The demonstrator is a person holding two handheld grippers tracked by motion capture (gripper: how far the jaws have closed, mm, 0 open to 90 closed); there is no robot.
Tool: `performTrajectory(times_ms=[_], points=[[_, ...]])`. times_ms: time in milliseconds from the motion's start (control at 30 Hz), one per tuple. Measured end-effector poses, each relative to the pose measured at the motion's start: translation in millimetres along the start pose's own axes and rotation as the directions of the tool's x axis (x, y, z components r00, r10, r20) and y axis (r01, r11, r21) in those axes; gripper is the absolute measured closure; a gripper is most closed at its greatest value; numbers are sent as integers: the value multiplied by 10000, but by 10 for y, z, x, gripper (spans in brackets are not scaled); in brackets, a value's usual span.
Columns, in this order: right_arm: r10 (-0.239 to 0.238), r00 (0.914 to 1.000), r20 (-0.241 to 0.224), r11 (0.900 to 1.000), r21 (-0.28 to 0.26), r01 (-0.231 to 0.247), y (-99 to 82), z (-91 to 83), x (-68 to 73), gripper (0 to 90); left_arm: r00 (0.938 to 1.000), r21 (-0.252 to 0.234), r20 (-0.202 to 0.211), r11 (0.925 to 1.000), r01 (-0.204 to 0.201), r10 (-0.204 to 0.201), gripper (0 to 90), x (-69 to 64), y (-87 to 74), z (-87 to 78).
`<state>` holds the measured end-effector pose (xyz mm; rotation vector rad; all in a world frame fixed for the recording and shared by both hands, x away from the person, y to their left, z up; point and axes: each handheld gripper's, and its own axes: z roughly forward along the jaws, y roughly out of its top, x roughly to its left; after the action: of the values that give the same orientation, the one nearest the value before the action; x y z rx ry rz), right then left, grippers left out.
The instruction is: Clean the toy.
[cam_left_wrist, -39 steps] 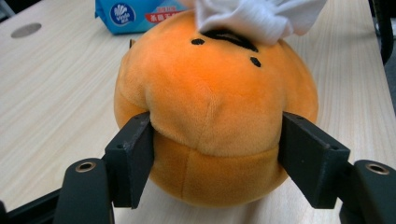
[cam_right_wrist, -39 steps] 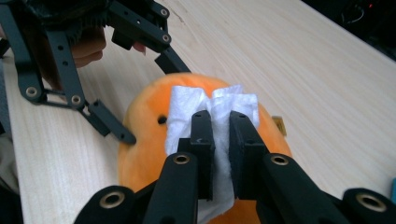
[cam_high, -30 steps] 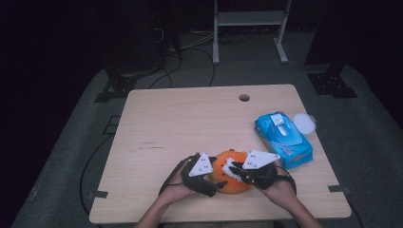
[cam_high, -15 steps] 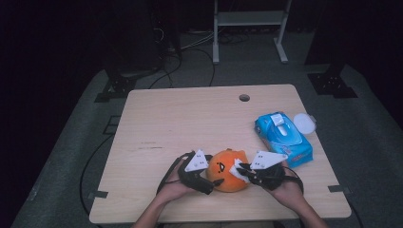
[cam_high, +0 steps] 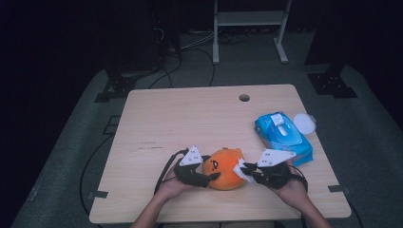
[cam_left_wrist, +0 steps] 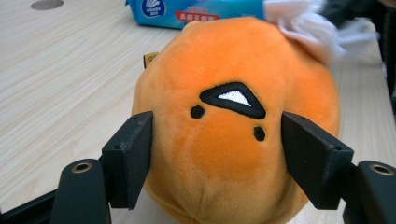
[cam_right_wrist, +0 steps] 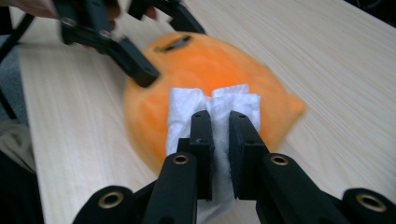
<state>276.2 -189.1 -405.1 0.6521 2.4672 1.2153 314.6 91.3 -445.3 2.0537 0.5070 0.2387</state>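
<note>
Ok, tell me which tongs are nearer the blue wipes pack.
Right. The right tongs sit just in front of the wipes pack; the left tongs are beyond the orange plush.

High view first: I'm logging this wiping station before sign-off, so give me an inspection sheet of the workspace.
Surface: light wooden table with a round hole near the far edge.
Job's things: orange plush at the near edge; white wipe pressed on it.
Clutter: blue wipes pack; white lid beside it.
Grippers: left gripper has just been closing, jaws at the plush's sides; right gripper shut on the wipe.
Cables: one loops from the left gripper over the near table edge; more on the floor behind.
Surroundings: dark room, grey floor mat, white stand.
</note>
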Motion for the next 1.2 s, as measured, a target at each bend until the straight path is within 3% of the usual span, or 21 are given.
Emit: performTrajectory(times_ms=[100, 167, 200, 333, 400, 500, 567, 667, 733, 800, 933, 1033, 1200], points=[[-261, 9956, -901, 9995, -181, 246, 70, 94, 153, 797, 9984, -174, -94, 9983, 559, -561, 261, 25, -13, 21], [-864, 9930, -805, 9959, 199, 882, 93, 180, 258, 798, 9989, -98, -32, 9989, 460, -461, 254, 27, -28, 16], [-895, 9926, -817, 9956, 208, 915, 96, 190, 259, 798, 9987, -104, -30, 9986, 511, -511, 254, 28, -30, 11], [-331, 9977, -599, 9995, -23, 331, 44, 88, 87, 799, 9989, -59, 91, 9989, 467, -467, 256, 46, -35, 1], [64, 9996, -271, 10000, -56, -65, -19, 21, -48, 799, 9993, -40, 150, 9994, 343, -343, 257, 46, -37, 3], [595, 9980, -199, 9980, -199, -599, -69, -15, -166, 799, 9995, -34, 120, 9996, 279, -278, 256, 38, -39, 5], [557, 9983, -188, 9983, -151, -560, -68, -10, -177, 800, 9993, -144, 204, 9994, 310, -307, 238, 24, -35, 1], [385, 9990, -219, 9992, -70, -387, -49, 14, -112, 802, 9993, -395, 303, 9989, 246, -234, 133, -6, 39, -21], [280, 9987, -430, 9995, -145, -286, -29, 29, -44, 802, 9997, -580, 219, 9983, 104, -91, 150, -36, 71, -11], [123, 9975, -689, 9997, -223, -138, 7, 55, 15, 802, 9998, -392, 141, 9991, -137, 143, 211, -55, 65, 24], [106, 9977, -662, 9997, -208, -120, 34, 96, 52, 803, 9997, -128, 151, 9998, -179, 181, 251, -35, 30, 4], [291, 9985, -460, 9988, -379, -309, 32, 55, -2, 803, 9993, -45, 281, 9997, -227, 228, 255, -19, 2, -14], [880, 9955, 341, 9946, -584, -859, -11, -7, -145, 803, 9972, -44, 443, 9982, -604, 606, 260, -21, -21, -30]])
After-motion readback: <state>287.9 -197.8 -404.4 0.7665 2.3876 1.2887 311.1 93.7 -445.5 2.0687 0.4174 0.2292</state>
